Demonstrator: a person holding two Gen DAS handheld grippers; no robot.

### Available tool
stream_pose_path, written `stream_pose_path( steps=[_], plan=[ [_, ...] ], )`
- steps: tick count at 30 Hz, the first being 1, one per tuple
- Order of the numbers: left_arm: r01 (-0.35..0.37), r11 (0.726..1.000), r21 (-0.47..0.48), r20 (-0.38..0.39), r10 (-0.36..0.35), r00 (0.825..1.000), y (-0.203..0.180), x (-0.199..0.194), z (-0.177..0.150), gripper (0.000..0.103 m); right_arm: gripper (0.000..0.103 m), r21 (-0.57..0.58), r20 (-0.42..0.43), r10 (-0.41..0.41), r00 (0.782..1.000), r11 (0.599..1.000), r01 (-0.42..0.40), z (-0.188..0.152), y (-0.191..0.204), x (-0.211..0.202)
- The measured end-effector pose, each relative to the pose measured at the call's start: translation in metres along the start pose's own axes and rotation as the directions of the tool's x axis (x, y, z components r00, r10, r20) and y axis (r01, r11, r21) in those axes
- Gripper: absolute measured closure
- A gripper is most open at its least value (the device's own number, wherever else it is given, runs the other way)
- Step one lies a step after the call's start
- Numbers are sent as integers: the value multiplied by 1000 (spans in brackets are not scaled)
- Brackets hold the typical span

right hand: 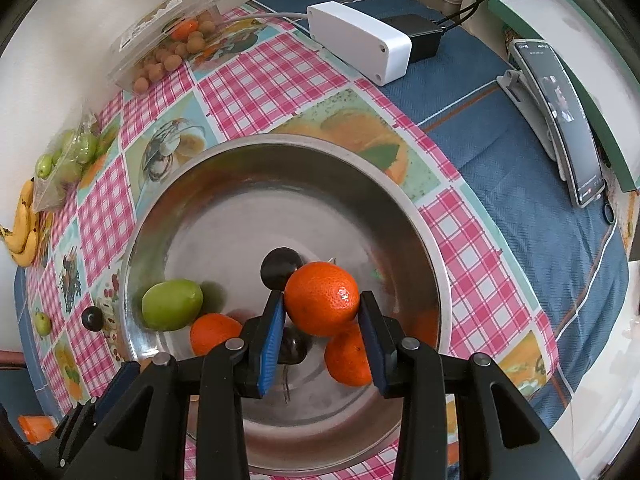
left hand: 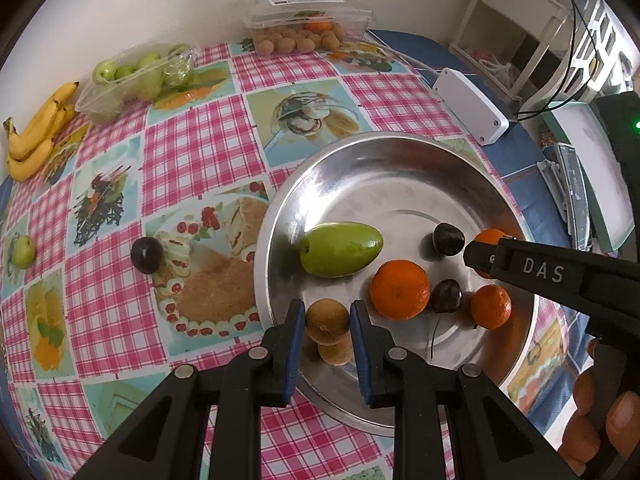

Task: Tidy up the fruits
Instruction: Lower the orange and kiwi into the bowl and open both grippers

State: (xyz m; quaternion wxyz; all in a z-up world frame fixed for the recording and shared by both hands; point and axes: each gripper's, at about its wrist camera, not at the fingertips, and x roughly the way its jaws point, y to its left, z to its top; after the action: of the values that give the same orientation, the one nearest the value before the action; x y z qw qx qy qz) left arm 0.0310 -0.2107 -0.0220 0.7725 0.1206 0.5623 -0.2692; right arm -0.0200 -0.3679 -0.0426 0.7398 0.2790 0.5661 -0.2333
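Taking the steel bowl (left hand: 280,216) as the landmark and going left to right: well left of it lie the bananas (left hand: 36,132) and a clear tray of green fruits (left hand: 132,76), nearer its left rim a stray small green fruit (left hand: 24,251) and a dark plum (left hand: 147,255) on the checked tablecloth (left hand: 192,152), and behind it the longan box (left hand: 304,24). Inside the bowl sit a green mango (left hand: 340,249), two tangerines (left hand: 400,289) and two dark plums (left hand: 448,239). The left gripper (left hand: 327,316) is nearly closed, its blue pads pinching a brown longan (left hand: 326,320) just inside the bowl's near-left rim (another brown shape just below it may be a second longan or a reflection). The right gripper (right hand: 322,304) stands only partly open, clamped on a tangerine (right hand: 322,299) above the fruit at the bowl's centre. To do this step well, I judge each fruit should be lowered into a bare patch of the bowl floor before the pads release, the longan kept clear of the sloping wall so it does not roll, and the tangerine set beside rather than on top of the plum beneath it.
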Motion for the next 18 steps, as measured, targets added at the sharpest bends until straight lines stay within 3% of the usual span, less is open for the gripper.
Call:
stream_pose_path(
  steps=[14, 18],
  plan=[
    [-11, 1000, -2, -21, 11, 1000, 0, 3, -1, 77, 64, 3, -25, 1, 1000, 1000, -1, -2, 2, 3],
    [-9, 1000, -7, -25, 9, 1000, 1, 2, -1, 76, 54, 4, -20, 1, 1000, 1000, -1, 0, 2, 1]
  ],
)
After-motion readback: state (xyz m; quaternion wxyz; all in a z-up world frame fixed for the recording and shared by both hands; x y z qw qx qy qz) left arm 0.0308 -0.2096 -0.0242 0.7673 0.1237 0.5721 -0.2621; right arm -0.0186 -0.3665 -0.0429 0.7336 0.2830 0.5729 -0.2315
